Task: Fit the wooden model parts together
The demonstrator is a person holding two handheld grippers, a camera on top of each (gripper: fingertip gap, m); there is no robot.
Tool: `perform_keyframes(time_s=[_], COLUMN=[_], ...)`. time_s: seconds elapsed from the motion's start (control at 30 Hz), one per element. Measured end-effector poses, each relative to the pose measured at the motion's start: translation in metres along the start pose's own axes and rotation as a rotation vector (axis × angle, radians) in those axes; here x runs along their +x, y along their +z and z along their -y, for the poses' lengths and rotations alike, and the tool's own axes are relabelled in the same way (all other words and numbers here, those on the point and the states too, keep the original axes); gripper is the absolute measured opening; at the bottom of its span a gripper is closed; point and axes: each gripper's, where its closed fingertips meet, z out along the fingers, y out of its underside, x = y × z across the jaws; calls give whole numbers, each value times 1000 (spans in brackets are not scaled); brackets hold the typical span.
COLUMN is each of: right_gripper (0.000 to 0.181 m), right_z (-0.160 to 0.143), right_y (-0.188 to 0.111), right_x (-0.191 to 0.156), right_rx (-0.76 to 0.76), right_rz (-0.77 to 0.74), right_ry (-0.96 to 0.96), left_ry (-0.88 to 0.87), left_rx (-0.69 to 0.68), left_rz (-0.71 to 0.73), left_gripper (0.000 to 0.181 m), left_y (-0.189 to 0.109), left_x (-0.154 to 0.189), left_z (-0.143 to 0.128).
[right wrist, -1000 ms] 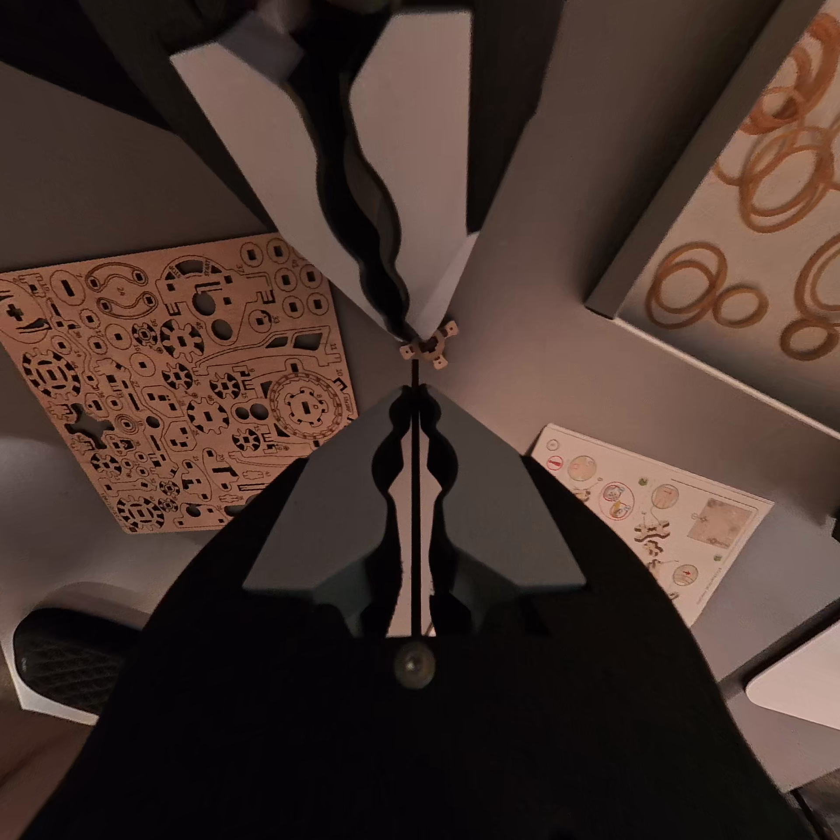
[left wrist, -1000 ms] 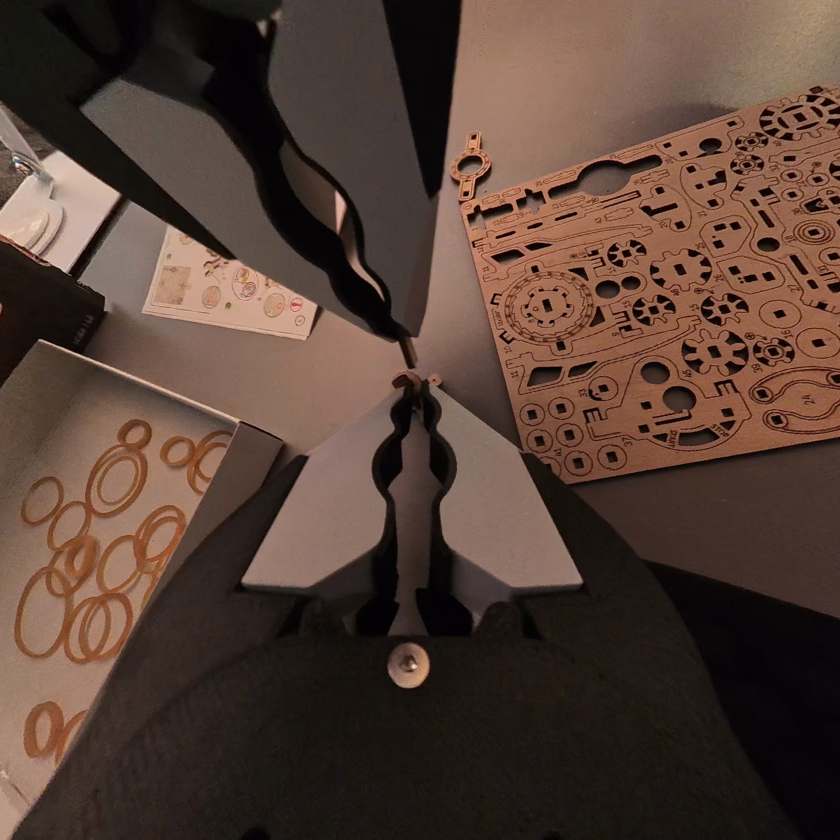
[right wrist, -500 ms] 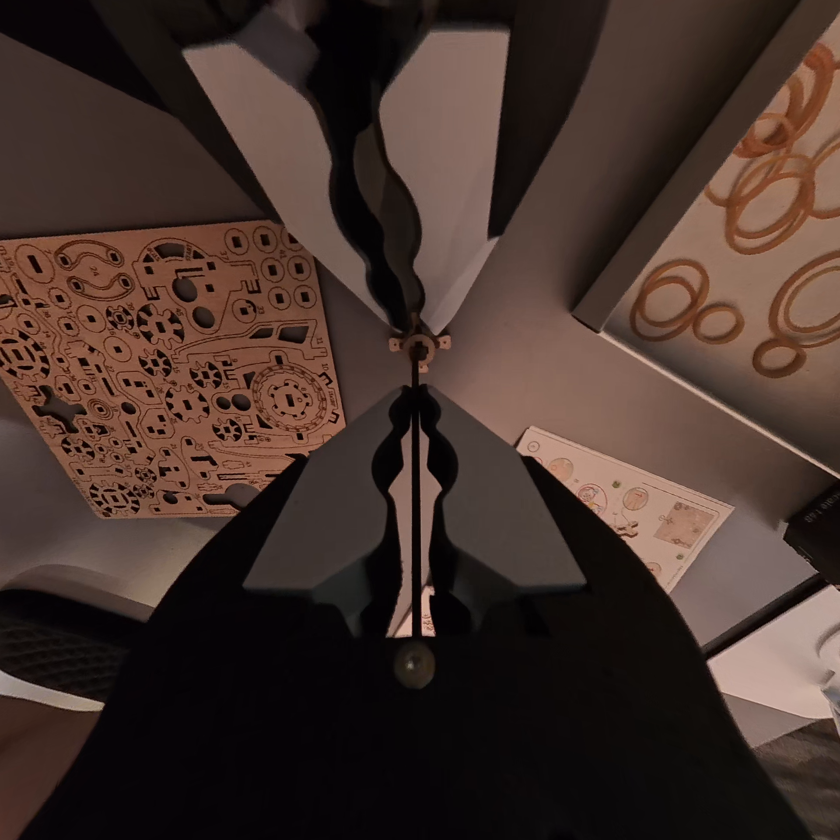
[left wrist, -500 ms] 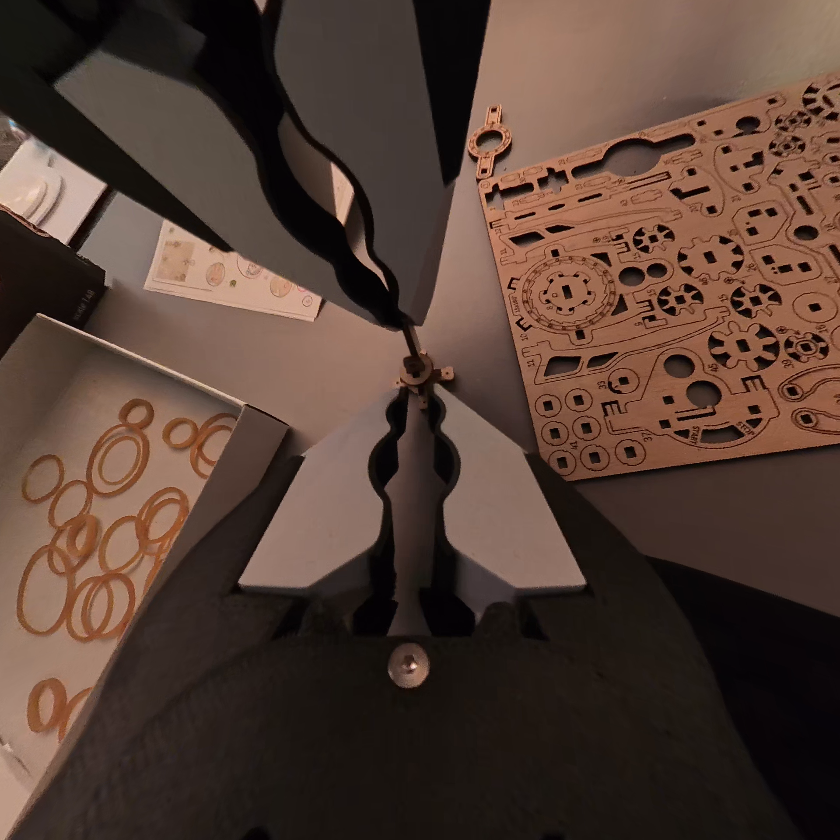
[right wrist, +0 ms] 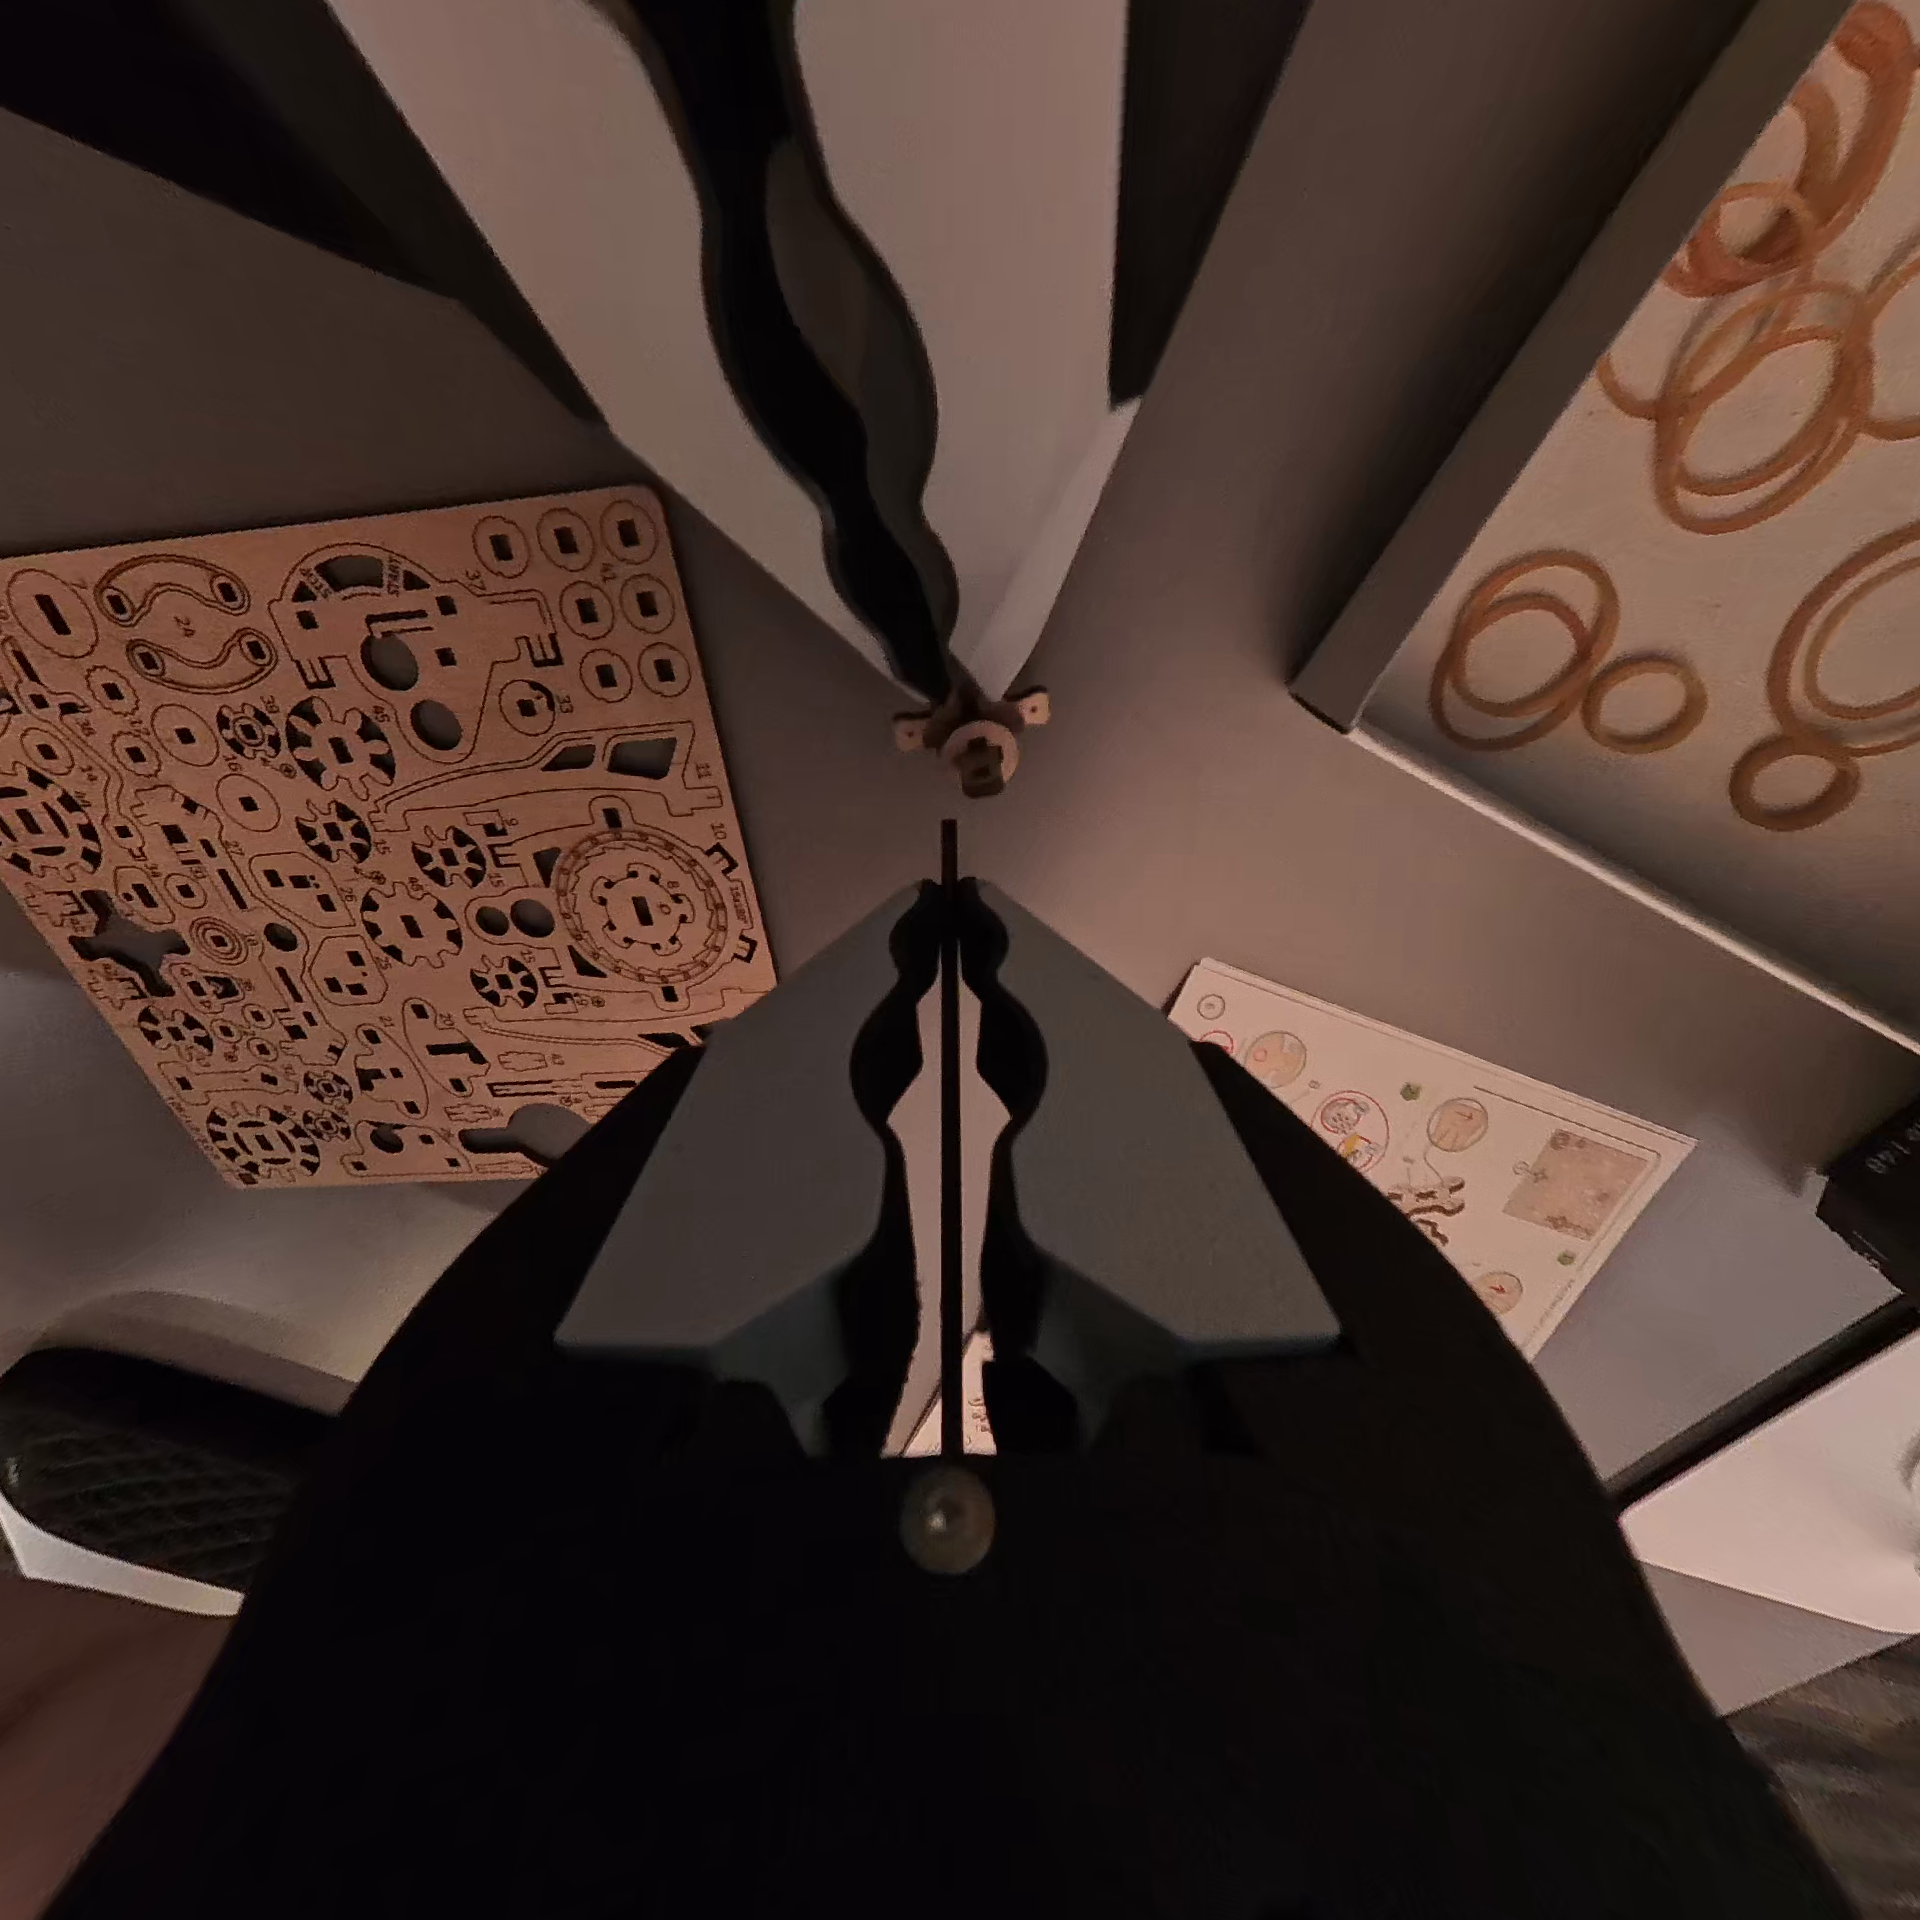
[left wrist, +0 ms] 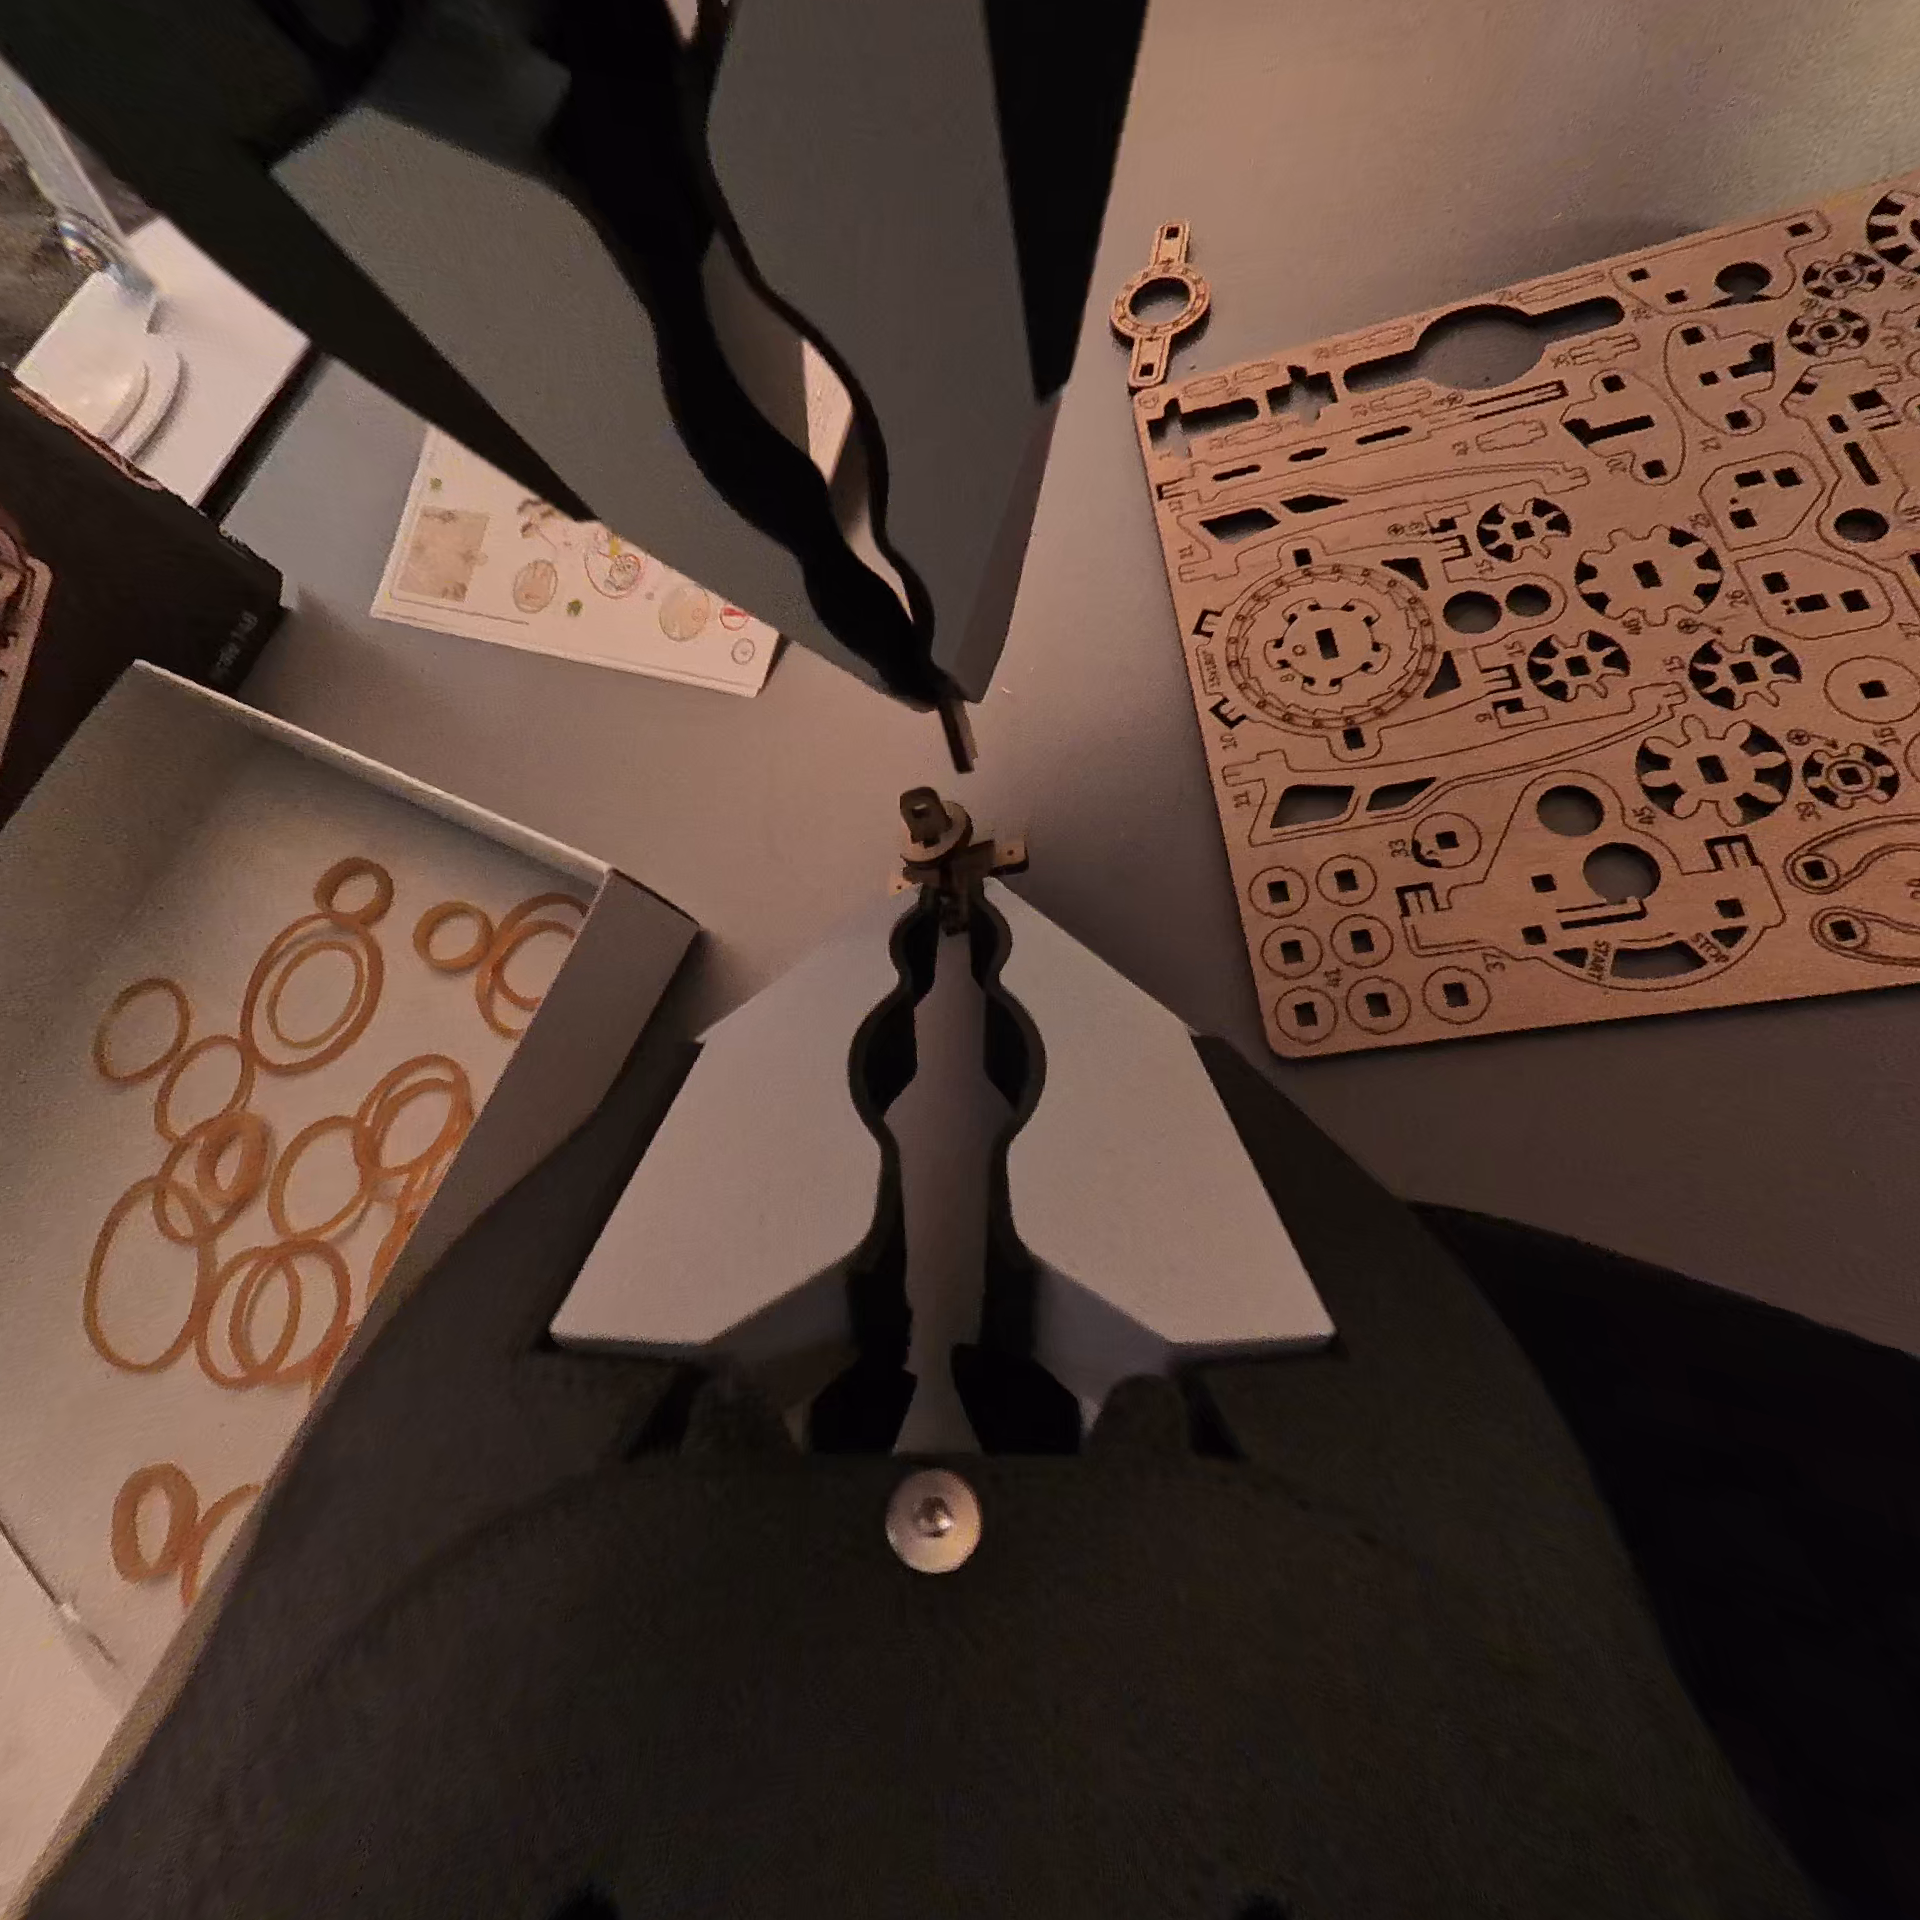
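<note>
My left gripper (left wrist: 948, 902) is shut on a small wooden cross-shaped part with a round hub (left wrist: 940, 847). My right gripper (right wrist: 949, 883) is shut on a thin flat wooden strip (right wrist: 948, 852), seen edge-on. The two grippers face each other tip to tip above the grey table. In the left wrist view the right gripper (left wrist: 935, 691) comes in from the top, and its strip (left wrist: 958, 740) ends a short gap above the hub. In the right wrist view the left gripper (right wrist: 951, 691) holds the cross part (right wrist: 971, 732) just beyond the strip's tip.
A laser-cut wooden parts sheet (left wrist: 1558, 675) (right wrist: 364, 831) lies flat beside the grippers, with a loose wooden ring link (left wrist: 1162, 303) at its corner. A white box (left wrist: 644, 935) (right wrist: 1507, 416) holds several rubber bands. An instruction sheet (left wrist: 571, 582) (right wrist: 1455, 1143) and a black box (left wrist: 125, 582) lie nearby. My two grippers' fingertips are within a few centimetres of each other.
Half a second ago the strip's tip met the hub of the cross part. Now the grippers have drawn apart and a small gap separates the two parts.
</note>
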Motion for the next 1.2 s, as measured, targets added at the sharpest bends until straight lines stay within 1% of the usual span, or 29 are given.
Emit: perform_keyframes(time_s=[0.03,0.17,0.3,0.37,0.47,0.57,0.73,1.0,1.2], right_gripper=[2,2,2,2,2,2,2,2,2], right_z=[1,5,8,10,13,14,14,13,13], right_y=[1,0,0,0,-1,0,2,3,3], right_x=[0,1,-1,-3,-3,-3,-2,-3,-3], right_rx=[3,26,44,55,71,74,67,51,42], right_rz=[1,9,22,32,32,28,33,39,40], right_ry=[1,10,8,7,9,9,13,10,11], left_ry=[-3,6,18,-8,-105,-148,-88,-87,-55], left_rx=[-7,-51,-66,-34,65,83,33,62,41], left_rz=[-12,-52,-49,-47,-54,-51,-34,-47,-50], left_gripper=[4,5,15,13,7,6,6,6,4], left_y=[-1,1,-2,-8,-15,-13,-2,-6,-2], left_x=[1,6,6,3,-3,-7,-3,-1,2], left_z=[-2,-13,-15,-10,3,4,-4,2,0])
